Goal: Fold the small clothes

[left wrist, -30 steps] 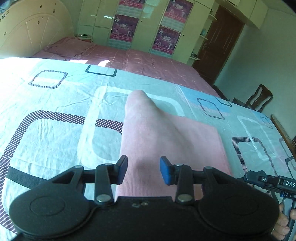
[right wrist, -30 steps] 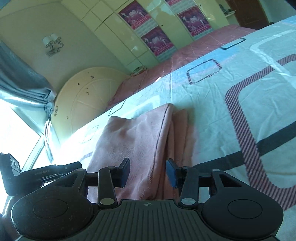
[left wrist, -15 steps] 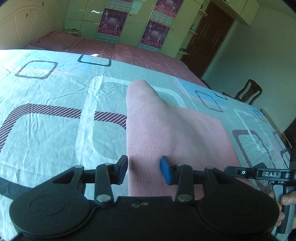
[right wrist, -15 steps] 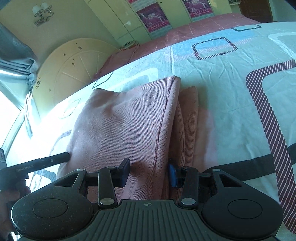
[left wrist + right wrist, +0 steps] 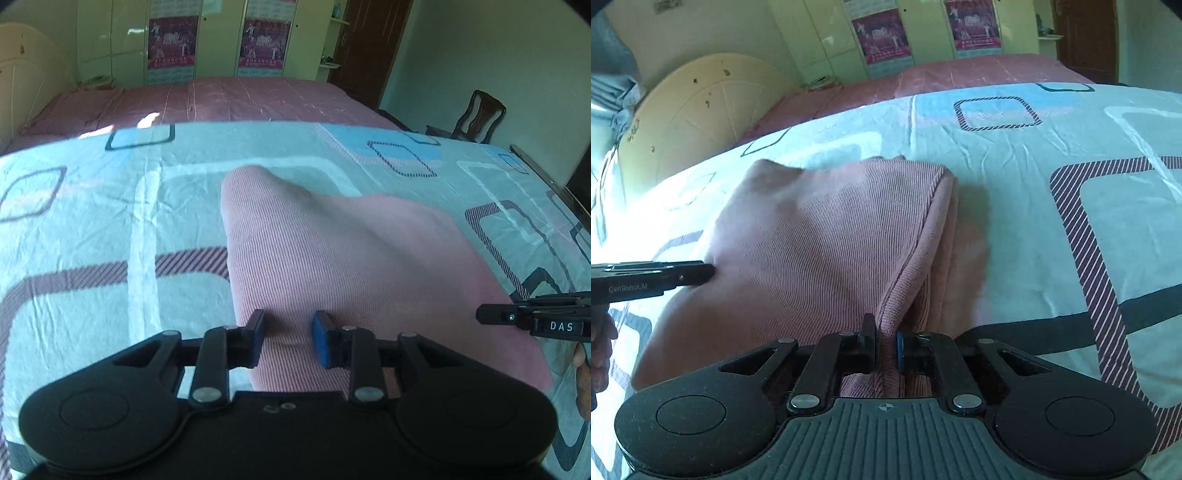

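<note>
Two grippers on one pink garment (image 5: pixel 332 266), lying folded on the bed's patterned sheet (image 5: pixel 92 221). My R gripper (image 5: pixel 885 349) has just been closing, now pinched on the hem edge. L gripper (image 5: pixel 288 341) closing too, cloth between the pads w/ gap left, not clamped.
</note>
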Tool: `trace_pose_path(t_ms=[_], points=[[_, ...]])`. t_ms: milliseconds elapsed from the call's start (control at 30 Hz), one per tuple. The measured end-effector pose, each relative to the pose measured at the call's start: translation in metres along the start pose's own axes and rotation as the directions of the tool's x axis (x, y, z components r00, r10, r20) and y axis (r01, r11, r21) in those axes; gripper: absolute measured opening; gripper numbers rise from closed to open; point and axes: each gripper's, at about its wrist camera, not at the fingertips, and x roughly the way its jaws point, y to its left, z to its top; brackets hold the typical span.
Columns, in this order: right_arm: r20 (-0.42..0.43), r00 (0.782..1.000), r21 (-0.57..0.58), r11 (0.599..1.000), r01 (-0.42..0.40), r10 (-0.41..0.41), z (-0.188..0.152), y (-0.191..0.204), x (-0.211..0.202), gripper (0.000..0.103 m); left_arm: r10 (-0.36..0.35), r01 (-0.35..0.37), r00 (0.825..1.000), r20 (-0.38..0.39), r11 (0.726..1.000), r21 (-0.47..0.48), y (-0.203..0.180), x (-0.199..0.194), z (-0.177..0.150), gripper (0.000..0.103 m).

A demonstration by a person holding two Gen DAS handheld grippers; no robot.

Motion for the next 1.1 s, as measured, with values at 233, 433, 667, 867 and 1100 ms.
trace_pose_path(t_ms=[233, 433, 667, 867, 1100], points=[[0.155, 0.987, -0.126, 0.989, 0.072, -0.053, 0.036, 0.019, 0.001, 0.015, -0.088, 0.085, 0.994, 0.06, 0.995, 0.058, 0.003, 0.035, 0.036, 0.033], [0.016, 0.992, -0.14, 0.983, 0.123, -0.122, 0.052, -0.001, 0.05, 0.015, -0.065, 0.065, 0.998, -0.02, 0.997, 0.034, 0.01, 0.074, 0.05, 0.038], [0.104, 0.984, -0.158, 0.974, 0.161, -0.145, 0.075, 0.008, 0.053, 0.015, -0.033, 0.031, 0.999, 0.017, 0.996, 0.088, 0.001, 0.087, 0.065, 0.041], [0.054, 0.98, -0.235, 0.951, 0.199, -0.191, 0.073, 0.012, 0.076, 0.015, 0.0, 0.002, 0.998, -0.064, 0.999, 0.032, 0.007, 0.099, 0.065, 0.046], [-0.002, 0.997, -0.269, 0.96, 0.073, -0.076, 0.042, 0.022, 0.04, 0.015, 0.051, -0.063, 0.996, 0.073, 0.985, 0.163, -0.015, 0.03, 0.01, 0.044]])
